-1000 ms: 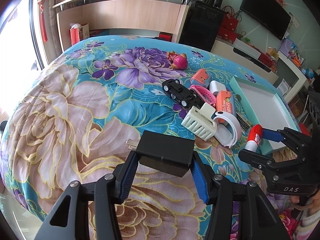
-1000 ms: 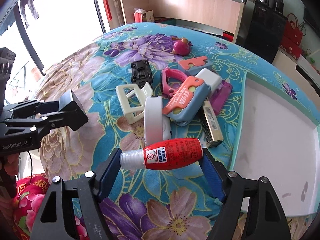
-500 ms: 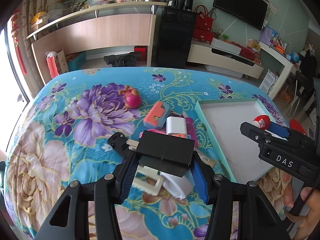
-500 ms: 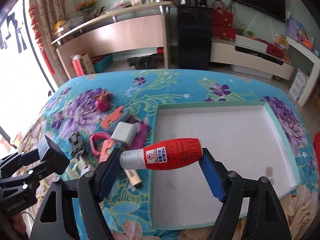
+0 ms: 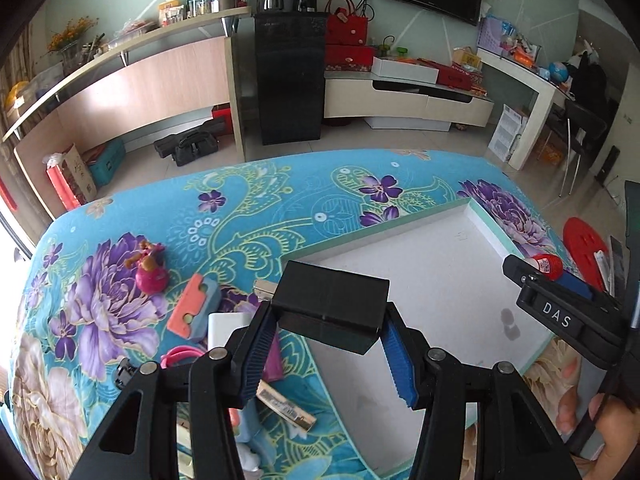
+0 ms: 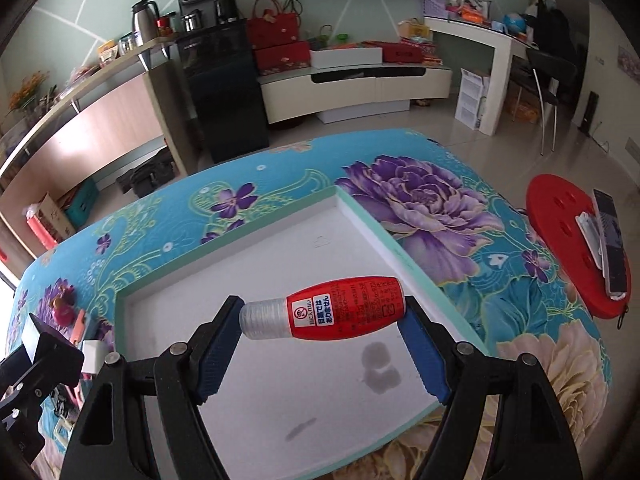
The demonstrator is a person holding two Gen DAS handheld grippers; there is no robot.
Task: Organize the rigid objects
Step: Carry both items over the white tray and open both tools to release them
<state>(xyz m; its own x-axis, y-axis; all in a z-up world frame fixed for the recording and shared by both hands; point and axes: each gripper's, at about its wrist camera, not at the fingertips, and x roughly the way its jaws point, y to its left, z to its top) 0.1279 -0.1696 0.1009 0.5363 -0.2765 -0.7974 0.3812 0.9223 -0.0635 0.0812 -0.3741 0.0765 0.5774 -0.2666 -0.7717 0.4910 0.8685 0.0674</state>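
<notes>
Both wrist views look steeply down, sharing the tray (image 5: pixel 448 218).

A bed (image 5: pixel 304 200) is covered by a turquoise spread printed with purple and cream flowers. A shallow white tray (image 6: pixel 360 220) with a pale green rim is laid on it. Beside the tray's left edge, a small pink doll (image 5: pixel 150 270), an orange and blue clip (image 5: pixel 192 312), a white block (image 5: pixel 228 330), a pink ring (image 5: pixel 180 356) and a gold bar (image 5: pixel 286 408) are scattered on the spread.
</notes>
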